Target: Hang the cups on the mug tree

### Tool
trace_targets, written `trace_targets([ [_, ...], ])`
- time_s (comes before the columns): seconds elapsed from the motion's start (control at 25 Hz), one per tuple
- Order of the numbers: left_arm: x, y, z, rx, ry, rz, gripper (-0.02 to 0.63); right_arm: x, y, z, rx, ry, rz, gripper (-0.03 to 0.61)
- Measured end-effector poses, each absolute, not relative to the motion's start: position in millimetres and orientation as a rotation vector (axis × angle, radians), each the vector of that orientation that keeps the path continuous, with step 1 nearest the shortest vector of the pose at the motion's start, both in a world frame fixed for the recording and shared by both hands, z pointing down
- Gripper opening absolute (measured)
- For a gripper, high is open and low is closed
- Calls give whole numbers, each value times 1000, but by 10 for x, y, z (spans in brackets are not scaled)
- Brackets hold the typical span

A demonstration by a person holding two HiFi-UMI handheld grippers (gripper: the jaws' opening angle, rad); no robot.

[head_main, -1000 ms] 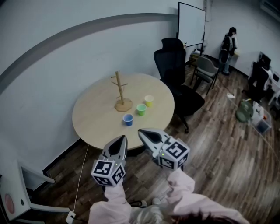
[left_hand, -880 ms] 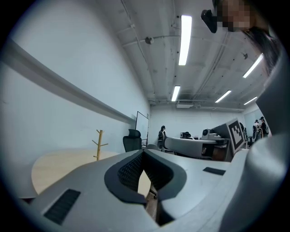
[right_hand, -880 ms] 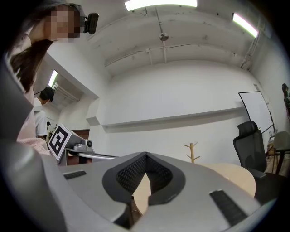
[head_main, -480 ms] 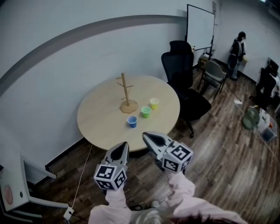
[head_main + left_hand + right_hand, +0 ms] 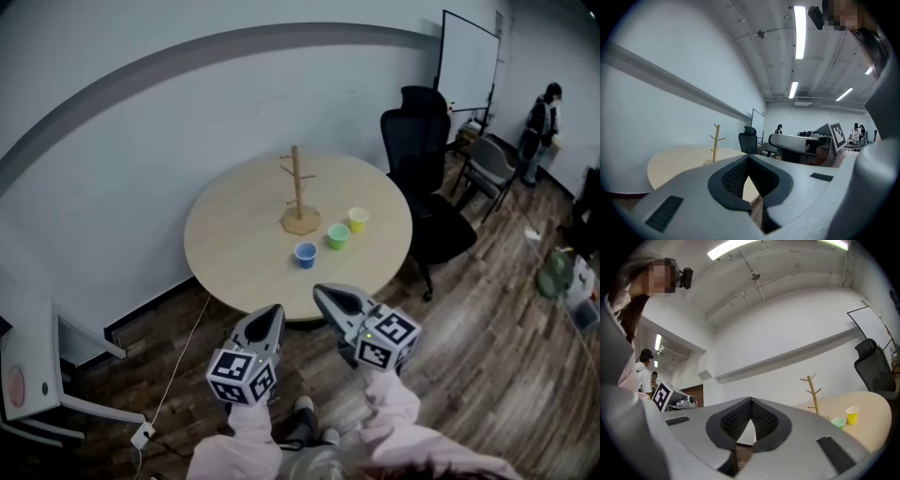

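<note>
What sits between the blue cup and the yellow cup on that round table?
A green cup, standing in line with the blue cup and the yellow cup beside the wooden mug tree. The head view shows it best.

A round pale-wood bench point(image 5: 234, 262) stood on a dark plank floor point(image 5: 497, 356), close to a white wall point(image 5: 112, 169) crossed by a grey band point(image 5: 187, 60). Beyond it were a black office chair point(image 5: 422, 141), a whiteboard point(image 5: 467, 61) and a grey chair point(image 5: 493, 161). Strip lights point(image 5: 800, 28) ran along the ceiling.
</note>
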State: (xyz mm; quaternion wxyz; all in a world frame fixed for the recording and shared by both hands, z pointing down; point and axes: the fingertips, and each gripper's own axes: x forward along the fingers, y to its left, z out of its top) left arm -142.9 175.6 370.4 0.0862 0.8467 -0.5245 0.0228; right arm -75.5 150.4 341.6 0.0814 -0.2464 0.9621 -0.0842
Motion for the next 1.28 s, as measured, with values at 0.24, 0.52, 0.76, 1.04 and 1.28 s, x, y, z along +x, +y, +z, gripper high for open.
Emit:
trace_targets([
  [0.24,-1583,1306,3745,2516,-1550,43,0,-918,1117,3460,-733,2892,-256,-12],
  [0.52,-1585,750,3743,2570,-1458,60,0,-999,611,3503,-791,2905,-272,-12],
  [0.76,-1640,373,3730,2578,-1386,6,0,-1030,270,3504,-855,2906,-261,-14],
  [1.04,-1657,58,3749,2599,-1317,-6,0,-1089,0,3586,-916,2910,-272,-12],
  [1.28,-1701,-43,3872,2598,-1283,18,0,-1154,-84,3689,-950,2905,-288,-12],
])
